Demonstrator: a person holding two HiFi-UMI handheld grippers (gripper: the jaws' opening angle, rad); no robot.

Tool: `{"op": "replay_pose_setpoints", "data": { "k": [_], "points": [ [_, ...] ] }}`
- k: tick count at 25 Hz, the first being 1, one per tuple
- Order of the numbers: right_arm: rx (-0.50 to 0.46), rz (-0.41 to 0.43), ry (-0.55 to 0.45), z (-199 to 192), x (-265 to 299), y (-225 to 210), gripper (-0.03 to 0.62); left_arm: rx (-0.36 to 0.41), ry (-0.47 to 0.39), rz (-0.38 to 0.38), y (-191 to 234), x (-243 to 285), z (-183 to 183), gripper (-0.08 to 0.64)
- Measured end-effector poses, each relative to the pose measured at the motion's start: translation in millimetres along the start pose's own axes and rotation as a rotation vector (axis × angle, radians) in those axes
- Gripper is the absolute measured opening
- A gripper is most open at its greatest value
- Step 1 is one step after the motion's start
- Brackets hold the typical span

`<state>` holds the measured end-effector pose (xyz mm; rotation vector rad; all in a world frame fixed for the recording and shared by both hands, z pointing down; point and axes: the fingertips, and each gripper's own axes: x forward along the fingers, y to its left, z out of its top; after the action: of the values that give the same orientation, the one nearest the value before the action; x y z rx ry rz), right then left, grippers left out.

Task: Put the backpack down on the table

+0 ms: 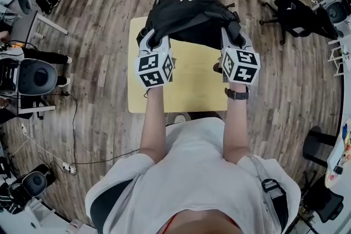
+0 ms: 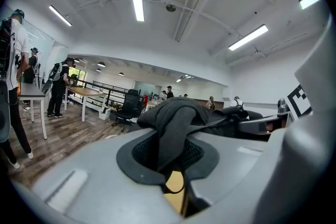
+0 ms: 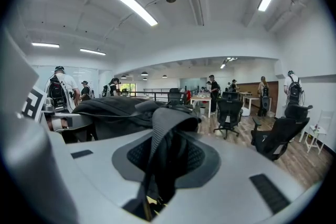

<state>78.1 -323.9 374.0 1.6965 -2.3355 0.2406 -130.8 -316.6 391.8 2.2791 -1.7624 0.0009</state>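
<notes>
A black backpack (image 1: 192, 18) hangs over the far half of the small yellow table (image 1: 192, 90), held by both shoulder straps. My left gripper (image 1: 154, 40) is shut on the left shoulder strap (image 2: 176, 128), which runs down between its jaws. My right gripper (image 1: 233, 41) is shut on the right shoulder strap (image 3: 165, 144), a wider padded band pinched between its jaws. The bag's body (image 3: 107, 107) lies ahead of both grippers, between them. Whether the bag's bottom touches the tabletop is hidden.
Wooden floor surrounds the table. Black office chairs (image 1: 296, 13) stand at the right and top. A desk with a chair (image 1: 35, 76) and cables is at the left. Several people (image 2: 58, 89) stand by desks further off.
</notes>
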Motion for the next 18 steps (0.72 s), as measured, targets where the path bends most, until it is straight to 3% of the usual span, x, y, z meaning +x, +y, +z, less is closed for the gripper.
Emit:
{"op": "replay_pose_setpoints", "data": {
  "k": [18],
  "points": [
    [0.067, 0.043, 0.145, -59.1, 88.3, -32.7, 0.094, -0.035, 0.155, 0.056, 18.6, 78.6, -57.0, 0.049]
  ]
}}
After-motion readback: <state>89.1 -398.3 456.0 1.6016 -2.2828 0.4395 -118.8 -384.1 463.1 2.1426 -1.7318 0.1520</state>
